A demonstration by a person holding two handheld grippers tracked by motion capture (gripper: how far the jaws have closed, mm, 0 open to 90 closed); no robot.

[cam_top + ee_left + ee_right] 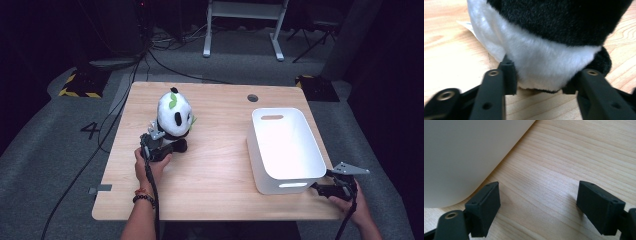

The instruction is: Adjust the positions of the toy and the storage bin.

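Observation:
A black-and-white panda plush (174,117) with green leaf marks sits upright on the left half of the wooden table (215,170). My left gripper (159,144) is at its base on the near side. In the left gripper view both black pads press into the fur of the panda's (544,50) lower body, so the left gripper (539,82) is shut on it. My right gripper (322,186) rests low by the near right corner of a white bin (287,172). In the right gripper view its jaws stand wide apart with bare wood between them, so the right gripper (539,205) is open beside the bin's wall (461,157).
The white bin has handle slots and nothing visible inside. A round cable hole (252,97) is near the table's far edge. Cables run across the grey floor at the left, and a white desk frame (245,25) stands behind.

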